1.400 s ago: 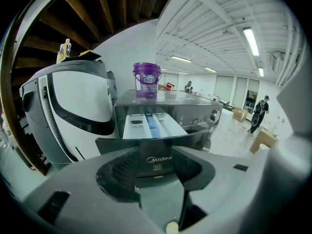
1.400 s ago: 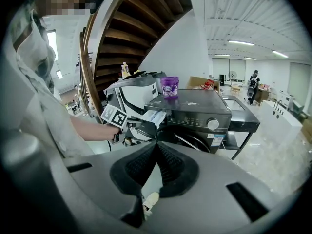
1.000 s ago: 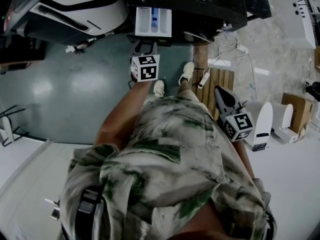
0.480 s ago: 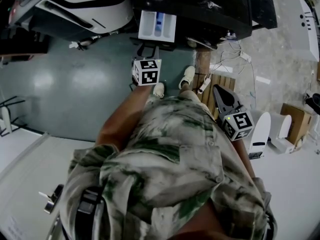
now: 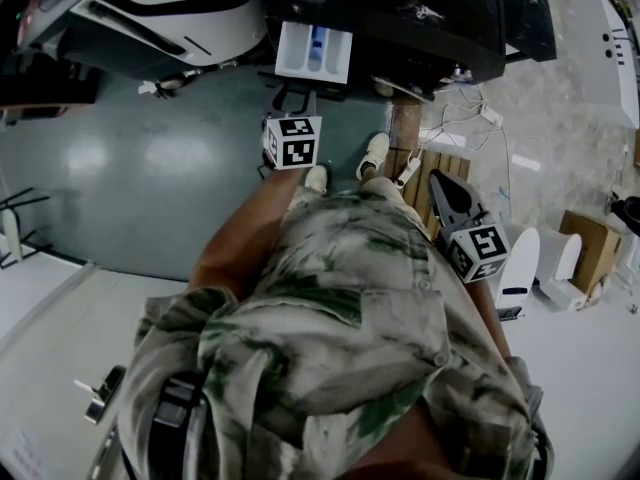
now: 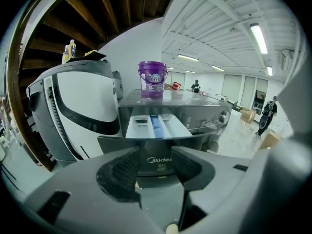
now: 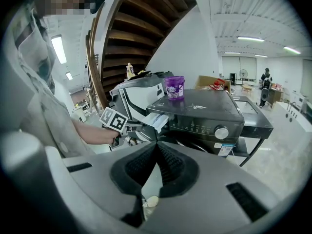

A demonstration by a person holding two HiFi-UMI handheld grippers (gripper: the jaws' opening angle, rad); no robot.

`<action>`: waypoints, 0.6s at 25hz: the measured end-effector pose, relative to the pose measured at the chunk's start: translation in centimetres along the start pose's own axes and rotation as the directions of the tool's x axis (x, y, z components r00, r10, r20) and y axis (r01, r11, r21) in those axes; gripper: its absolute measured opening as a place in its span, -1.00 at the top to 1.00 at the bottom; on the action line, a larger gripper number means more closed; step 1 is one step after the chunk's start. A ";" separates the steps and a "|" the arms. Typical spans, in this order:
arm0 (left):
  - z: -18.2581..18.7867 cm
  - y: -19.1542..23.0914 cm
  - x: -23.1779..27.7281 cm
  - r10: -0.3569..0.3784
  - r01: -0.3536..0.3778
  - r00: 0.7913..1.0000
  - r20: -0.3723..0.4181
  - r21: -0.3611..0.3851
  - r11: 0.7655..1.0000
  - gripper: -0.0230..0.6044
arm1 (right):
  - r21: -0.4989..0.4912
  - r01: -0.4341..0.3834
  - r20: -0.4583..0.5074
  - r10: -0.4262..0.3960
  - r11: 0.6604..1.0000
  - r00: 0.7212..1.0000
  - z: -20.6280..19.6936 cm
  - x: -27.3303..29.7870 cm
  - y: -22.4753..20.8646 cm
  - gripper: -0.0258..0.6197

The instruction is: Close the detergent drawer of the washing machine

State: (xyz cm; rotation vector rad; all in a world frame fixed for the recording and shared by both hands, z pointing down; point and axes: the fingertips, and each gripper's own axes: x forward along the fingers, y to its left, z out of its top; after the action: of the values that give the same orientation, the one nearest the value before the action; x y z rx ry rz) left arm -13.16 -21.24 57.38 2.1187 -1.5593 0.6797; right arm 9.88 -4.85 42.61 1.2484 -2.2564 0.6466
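The dark washing machine point(image 5: 420, 18) stands in front of me. Its white detergent drawer point(image 5: 313, 53) with a blue middle insert is pulled out. In the left gripper view the drawer point(image 6: 155, 127) shows just beyond the jaws, above its dark front panel. My left gripper point(image 5: 292, 98) is open just short of that panel, its jaws point(image 6: 155, 167) apart with nothing between them. My right gripper point(image 5: 437, 180) hangs low at my right side, off the machine; its jaws point(image 7: 157, 147) meet. From there the drawer point(image 7: 155, 122) shows sticking out at the machine's left.
A purple bucket point(image 6: 153, 79) sits on top of the washer. A white machine with a black band point(image 5: 150, 8) stands to its left. A wooden pallet point(image 5: 440, 168), cables, white containers point(image 5: 520, 258) and a cardboard box point(image 5: 590, 223) lie at my right. Stairs rise overhead.
The head view has shifted slightly. The left gripper stays just in front of the drawer, which is out as far as before. The right gripper has barely moved.
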 end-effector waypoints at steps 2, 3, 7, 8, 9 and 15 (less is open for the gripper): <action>0.1 0.0 0.2 0.000 0.000 1.000 0.001 0.001 1.000 0.26 | 0.002 0.002 0.002 -0.002 1.000 1.000 0.1 0.0 -0.2 0.85; 0.2 0.1 0.3 0.001 -0.001 1.000 0.002 0.002 1.000 0.26 | 0.003 0.003 0.002 -0.003 1.000 1.000 0.1 0.1 -0.3 0.85; 0.3 0.1 0.5 0.002 -0.002 1.000 0.002 0.001 1.000 0.26 | 0.003 0.002 0.000 -0.002 1.000 1.000 0.1 0.2 -0.5 0.85; 0.4 0.1 0.6 0.002 -0.002 1.000 0.002 0.000 1.000 0.26 | 0.004 0.002 0.000 -0.002 1.000 1.000 0.0 0.2 -0.6 0.85; 0.5 0.1 0.7 0.002 -0.002 1.000 0.002 -0.001 1.000 0.26 | 0.005 0.003 0.001 -0.003 1.000 1.000 0.0 0.2 -0.7 0.85; 1.4 0.2 1.6 0.004 -0.004 1.000 0.002 -0.002 1.000 0.26 | 0.012 0.007 0.004 -0.007 1.000 1.000 0.1 0.2 -1.1 0.85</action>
State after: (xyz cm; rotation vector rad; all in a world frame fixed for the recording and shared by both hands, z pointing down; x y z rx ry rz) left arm -12.76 -23.32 57.29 2.1160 -1.5650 0.6778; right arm 10.71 -5.54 42.82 1.2642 -2.2534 0.6562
